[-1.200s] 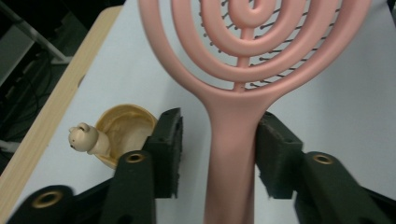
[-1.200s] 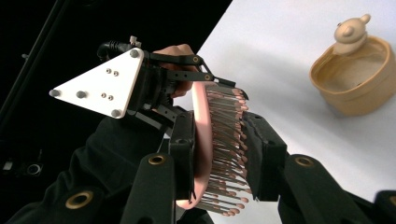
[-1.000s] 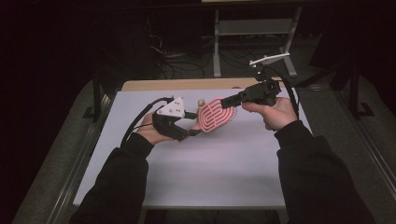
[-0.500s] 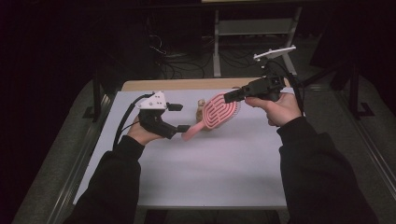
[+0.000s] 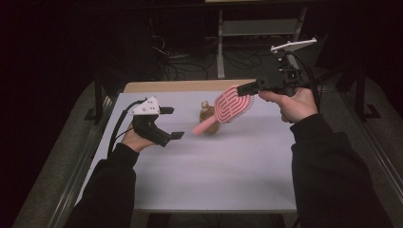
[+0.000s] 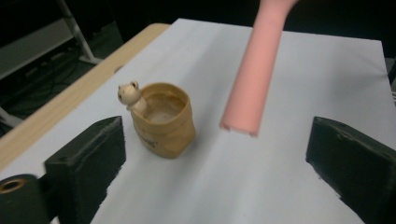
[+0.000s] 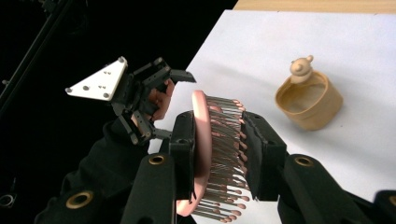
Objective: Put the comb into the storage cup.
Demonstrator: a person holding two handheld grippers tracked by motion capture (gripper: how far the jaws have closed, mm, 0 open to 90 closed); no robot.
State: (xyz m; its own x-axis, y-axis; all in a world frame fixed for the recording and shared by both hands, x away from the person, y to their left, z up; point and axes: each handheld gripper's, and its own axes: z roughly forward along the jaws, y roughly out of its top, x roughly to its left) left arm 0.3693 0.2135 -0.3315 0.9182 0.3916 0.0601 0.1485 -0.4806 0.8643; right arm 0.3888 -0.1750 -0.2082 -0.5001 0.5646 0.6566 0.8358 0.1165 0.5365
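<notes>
A pink hairbrush (image 5: 231,104) hangs tilted above the table, handle down to the left. My right gripper (image 5: 244,89) is shut on its bristled head (image 7: 210,140), one pad on the back and one on the bristles. My left gripper (image 5: 173,122) is open at the left, its jaws having just been opening. In the left gripper view the handle's end (image 6: 254,74) floats ahead of the wide jaws, untouched. A tan cup (image 6: 163,121) with a small bear on its rim stands on the table behind the handle.
White sheet (image 5: 214,171) covers the table, with a bare wooden strip (image 5: 180,85) along the far edge. Beyond it are dark floor, cables and a metal stand (image 5: 247,28). Both sleeved forearms come in from the near edge.
My left gripper let go of the brush handle, opened wide and drew away to the left. The right gripper carried the brush up and to the right, uncovering the cup.
</notes>
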